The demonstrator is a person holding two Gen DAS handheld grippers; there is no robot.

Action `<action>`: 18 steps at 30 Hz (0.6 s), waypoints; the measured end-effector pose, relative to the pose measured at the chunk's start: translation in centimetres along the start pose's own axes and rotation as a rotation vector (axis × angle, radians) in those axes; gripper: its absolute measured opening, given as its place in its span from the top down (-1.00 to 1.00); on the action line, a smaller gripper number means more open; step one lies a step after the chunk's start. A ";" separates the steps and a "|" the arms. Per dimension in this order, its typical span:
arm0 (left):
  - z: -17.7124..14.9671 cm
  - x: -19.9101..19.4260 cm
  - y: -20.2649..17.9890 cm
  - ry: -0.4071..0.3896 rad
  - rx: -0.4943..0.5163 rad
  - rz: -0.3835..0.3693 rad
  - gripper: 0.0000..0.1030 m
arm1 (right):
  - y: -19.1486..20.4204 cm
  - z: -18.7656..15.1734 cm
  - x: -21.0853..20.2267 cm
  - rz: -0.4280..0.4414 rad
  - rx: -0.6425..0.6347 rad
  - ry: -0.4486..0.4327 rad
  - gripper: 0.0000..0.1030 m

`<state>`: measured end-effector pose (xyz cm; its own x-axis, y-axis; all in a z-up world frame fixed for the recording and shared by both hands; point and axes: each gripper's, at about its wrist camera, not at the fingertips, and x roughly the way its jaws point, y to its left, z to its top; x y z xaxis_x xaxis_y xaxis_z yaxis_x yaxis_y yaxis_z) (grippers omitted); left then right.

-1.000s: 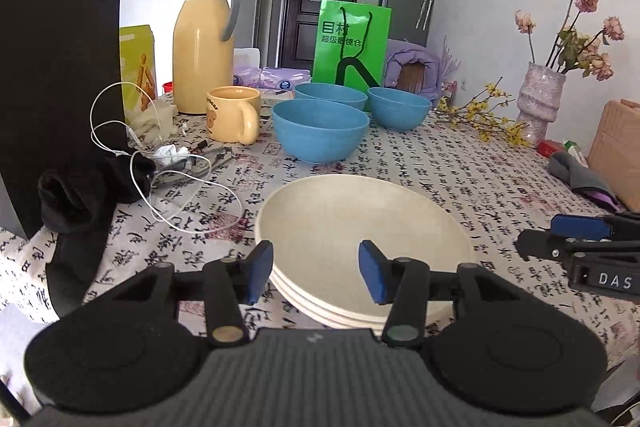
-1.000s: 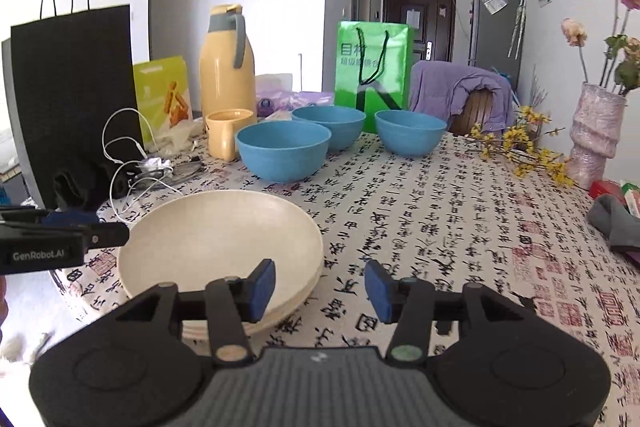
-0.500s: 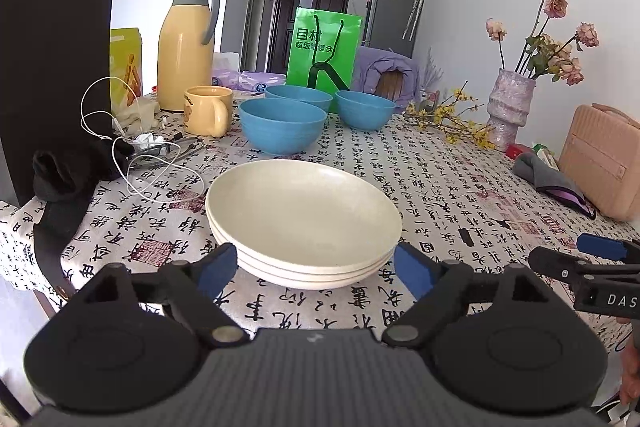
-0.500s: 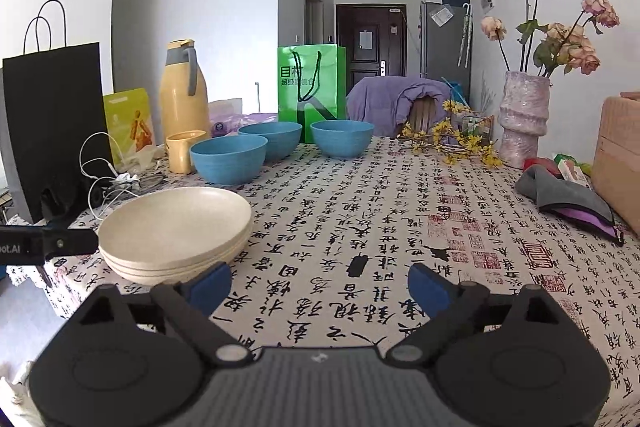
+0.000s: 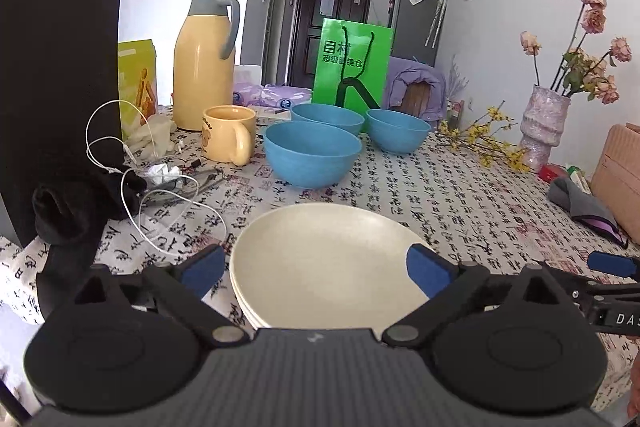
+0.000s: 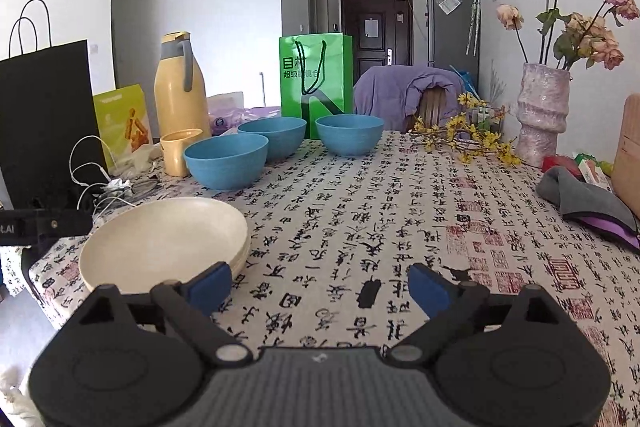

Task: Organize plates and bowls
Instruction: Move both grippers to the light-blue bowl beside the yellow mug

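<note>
Both claws stand spread wide with nothing between their pads, the left claw [image 5: 314, 269] having just been opening above the near rim of the cream plates [image 5: 324, 267], the right claw [image 6: 320, 285] having just been opening over bare tabletop [image 6: 400, 227] just beside them; we judge the plates done, since they already sit nested in one stack near the front edge. What we still have left are the three blue bowls [image 6: 226, 163], which stand apart further back near the yellow mug [image 5: 228, 139], not yet nested
</note>
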<state>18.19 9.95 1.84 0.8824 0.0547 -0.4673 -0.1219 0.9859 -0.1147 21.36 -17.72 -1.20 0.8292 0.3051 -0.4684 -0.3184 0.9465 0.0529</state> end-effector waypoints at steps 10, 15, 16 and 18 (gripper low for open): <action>8.2 10.3 4.8 0.046 -0.083 -0.062 -0.95 | -0.1 7.5 11.0 0.120 0.062 0.004 -0.83; 10.8 16.5 6.1 0.115 -0.140 -0.078 -0.87 | 0.7 12.1 18.9 0.250 0.070 0.121 -0.79; 11.1 17.7 6.3 0.138 -0.158 -0.065 -0.81 | 0.9 12.9 20.6 0.285 0.071 0.145 -0.78; 11.4 20.1 6.9 0.177 -0.199 -0.036 -0.72 | 1.4 14.2 23.7 0.324 0.082 0.186 -0.70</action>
<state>40.27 19.69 1.62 0.7969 -0.0251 -0.6036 -0.1943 0.9354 -0.2955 47.07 -7.70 0.31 0.5920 0.5725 -0.5673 -0.5058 0.8119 0.2915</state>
